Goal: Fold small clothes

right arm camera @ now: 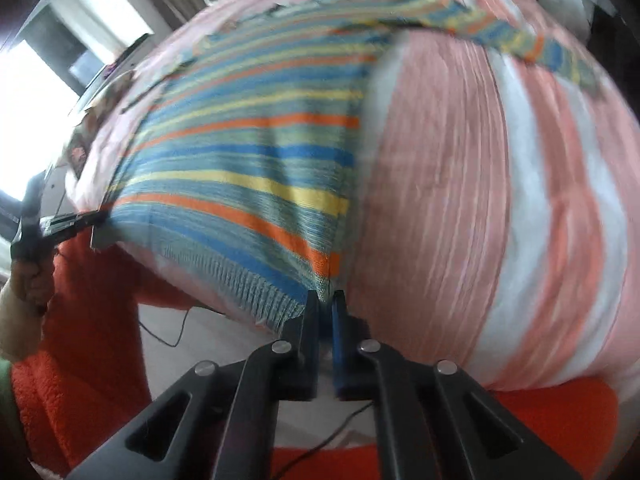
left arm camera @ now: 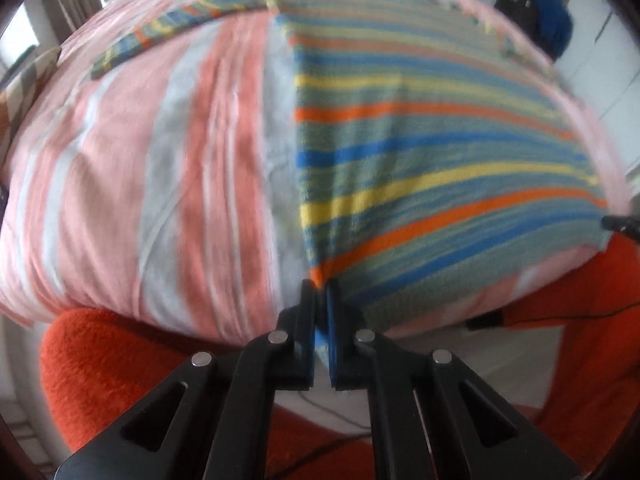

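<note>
Pink-striped bedding (left arm camera: 120,168) under striped sweater (left arm camera: 420,140); left gripper (left arm camera: 321,288) and right gripper (right arm camera: 326,298) clamp its hem corners, thin pinches, knit could slip out when lifted.

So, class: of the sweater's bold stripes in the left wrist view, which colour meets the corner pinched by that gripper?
The orange stripe: it runs down into the sweater corner at the left gripper; yellow and blue stripes end higher up the edge.

Light: soft daylight, bright window (right arm camera: 28,92) blown out at left of right wrist view
Blur: motion smear across both views
Edges: fisheye bending, dark corners
</note>
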A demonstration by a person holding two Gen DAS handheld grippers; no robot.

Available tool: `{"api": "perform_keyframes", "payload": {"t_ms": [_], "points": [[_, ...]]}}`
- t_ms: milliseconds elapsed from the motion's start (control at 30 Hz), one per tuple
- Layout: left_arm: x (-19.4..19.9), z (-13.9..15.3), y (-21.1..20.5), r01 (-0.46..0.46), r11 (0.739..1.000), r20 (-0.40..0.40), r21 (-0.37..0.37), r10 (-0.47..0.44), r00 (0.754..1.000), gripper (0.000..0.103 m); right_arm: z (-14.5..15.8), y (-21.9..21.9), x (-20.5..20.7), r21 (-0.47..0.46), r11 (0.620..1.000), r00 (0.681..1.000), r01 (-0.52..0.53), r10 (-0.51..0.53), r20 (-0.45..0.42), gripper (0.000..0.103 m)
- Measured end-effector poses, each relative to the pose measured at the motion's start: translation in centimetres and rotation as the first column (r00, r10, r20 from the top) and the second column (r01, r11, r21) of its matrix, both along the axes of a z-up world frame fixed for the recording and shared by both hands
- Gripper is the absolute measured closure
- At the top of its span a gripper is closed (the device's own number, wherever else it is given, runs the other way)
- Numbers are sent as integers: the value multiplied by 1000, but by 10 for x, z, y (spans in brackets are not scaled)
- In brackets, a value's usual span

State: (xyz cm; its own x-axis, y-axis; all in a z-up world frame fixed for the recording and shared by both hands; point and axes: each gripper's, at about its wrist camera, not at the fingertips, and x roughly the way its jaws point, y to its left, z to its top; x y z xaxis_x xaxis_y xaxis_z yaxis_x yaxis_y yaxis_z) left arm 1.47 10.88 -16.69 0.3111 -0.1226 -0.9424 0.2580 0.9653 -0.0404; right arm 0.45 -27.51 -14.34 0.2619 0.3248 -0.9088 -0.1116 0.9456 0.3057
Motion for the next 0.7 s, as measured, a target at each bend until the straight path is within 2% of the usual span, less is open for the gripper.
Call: {"api": "perform_keyframes", "payload": {"t_ms": [100, 167, 200, 233, 267, 300, 333, 400, 467, 500, 567, 600, 700], "points": [[10, -10, -14, 7, 998, -8, 55, -7, 1000, 98, -20, 0, 10, 1, 999, 999, 41, -41, -19, 98], [9, -6, -15, 9, 998, 2, 60, -9, 1000, 91, -20, 1, 9, -5, 999, 999, 39, -39, -11, 98], [9, -3, -15, 4, 999, 9, 47, -5, 1000, 83, -19, 0, 8, -2, 999, 999, 39, -39, -12, 92], [4, 2, -9, -9, 999, 14, 41, 9, 1000, 65, -17, -2, 7, 6, 999, 999, 40, -39, -18, 81], [3, 11, -5, -34, 999, 34, 36, 33, 999, 55, -15, -6, 5, 5, 999, 999, 45, -45, -25, 74], [1, 18, -3, -50, 998, 61, 33, 47, 997, 39, -10, -12, 3, 16, 998, 998, 57, -57, -26, 60], [-1, 30, -1, -68, 997, 108, 29, 65, 992, 33, -4, -19, 0, 31, 997, 998, 68, -67, -17, 53], [2, 54, 2, -90, 996, 197, 16, 85, 977, 23, 16, -38, -1, 50, 994, 995, 96, -98, 36, 50], [22, 74, 5, -136, 991, 295, -2, 130, 947, 14, 39, -65, 13, 44, 989, 983, 140, -145, 116, 50], [29, 81, 13, -158, 987, 328, -11, 153, 932, 10, 47, -80, 22, 48, 983, 972, 175, -180, 149, 50], [43, 92, 26, -209, 978, 387, -29, 204, 900, 9, 62, -125, 50, 100, 953, 928, 285, -300, 219, 50], [56, 93, 27, -242, 970, 414, -40, 236, 879, 9, 63, -152, 65, 130, 928, 897, 349, -371, 239, 50], [73, 81, 34, -321, 945, 437, -61, 314, 843, 9, 51, -222, 106, 176, 839, 806, 516, -544, 233, 50]]}}
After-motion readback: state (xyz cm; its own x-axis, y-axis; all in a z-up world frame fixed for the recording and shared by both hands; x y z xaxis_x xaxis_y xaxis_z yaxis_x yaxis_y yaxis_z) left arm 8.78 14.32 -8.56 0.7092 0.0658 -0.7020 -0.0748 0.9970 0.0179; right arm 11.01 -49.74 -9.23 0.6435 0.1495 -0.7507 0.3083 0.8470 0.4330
